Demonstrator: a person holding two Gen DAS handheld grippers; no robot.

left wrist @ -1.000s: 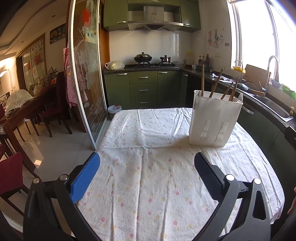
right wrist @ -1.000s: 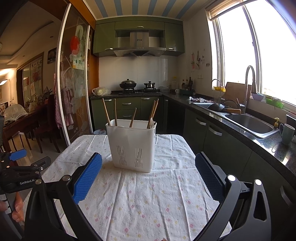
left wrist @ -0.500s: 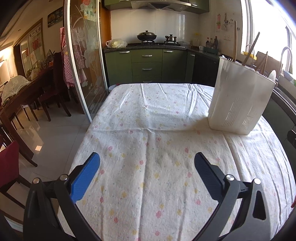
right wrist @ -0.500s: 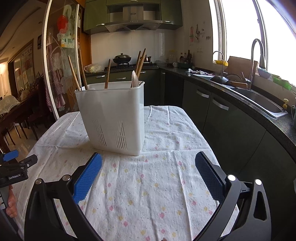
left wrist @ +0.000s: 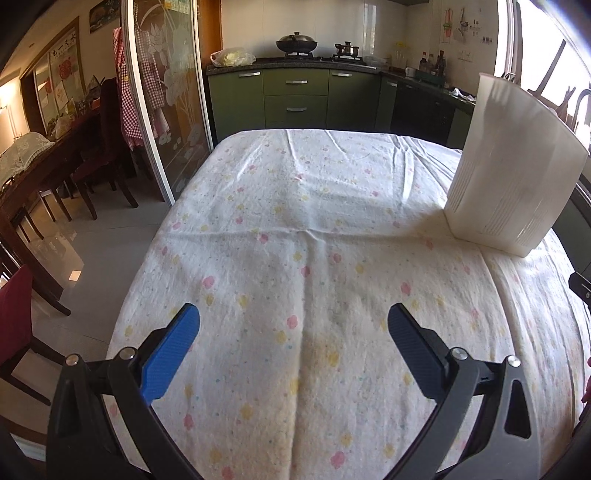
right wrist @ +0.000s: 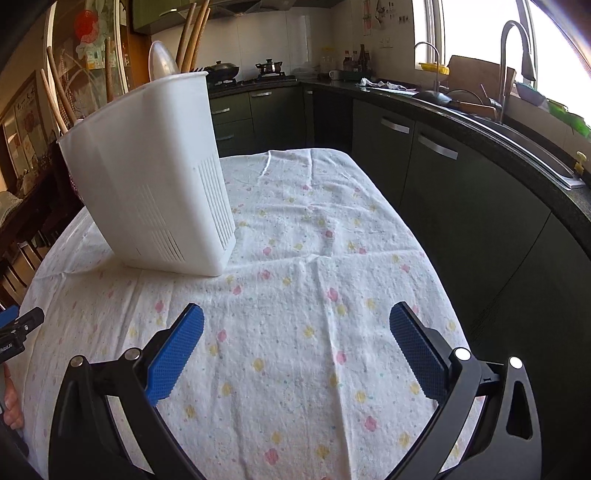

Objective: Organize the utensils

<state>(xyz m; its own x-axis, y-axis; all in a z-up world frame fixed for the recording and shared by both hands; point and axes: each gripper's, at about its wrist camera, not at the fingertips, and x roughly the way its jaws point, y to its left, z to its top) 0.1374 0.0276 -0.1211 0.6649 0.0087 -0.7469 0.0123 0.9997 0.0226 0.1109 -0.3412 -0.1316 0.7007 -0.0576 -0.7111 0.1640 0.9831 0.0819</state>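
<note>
Below, bare floral tablecloth (left wrist: 295, 229) between the spread blue pads (left wrist: 170, 350) of the left gripper (left wrist: 293, 321); jaws released, nothing held. Same for the right gripper (right wrist: 296, 321): blue pads (right wrist: 175, 354) wide apart over the cloth (right wrist: 303, 295), gripping nothing.

Further out, a white plastic utensil holder (right wrist: 155, 184) standing on the cloth, ahead and to the left of the right gripper, ahead and far to the right of the left gripper (left wrist: 509, 177). Tall, boxy, smooth-walled, with rows of narrow drain slots low on its sides. Leaning in both views, probably from the fisheye lens. Sticking up out of its top in the right wrist view: wooden chopsticks (right wrist: 192, 35) at the near corner, more wooden sticks (right wrist: 53, 96) at the far side, and a pale spoon bowl (right wrist: 162, 62) beside the chopsticks. From the left wrist view only dark stick tips above the rim, against the bright window.

At the left edge of the right wrist view, part of the other gripper's black body and a bit of a hand (right wrist: 11, 404).

Beyond the table, green kitchen cabinets (left wrist: 295, 98), a dark wok on the stove (left wrist: 296, 43), a sink with a tall tap (right wrist: 513, 55) along the right counter.
</note>
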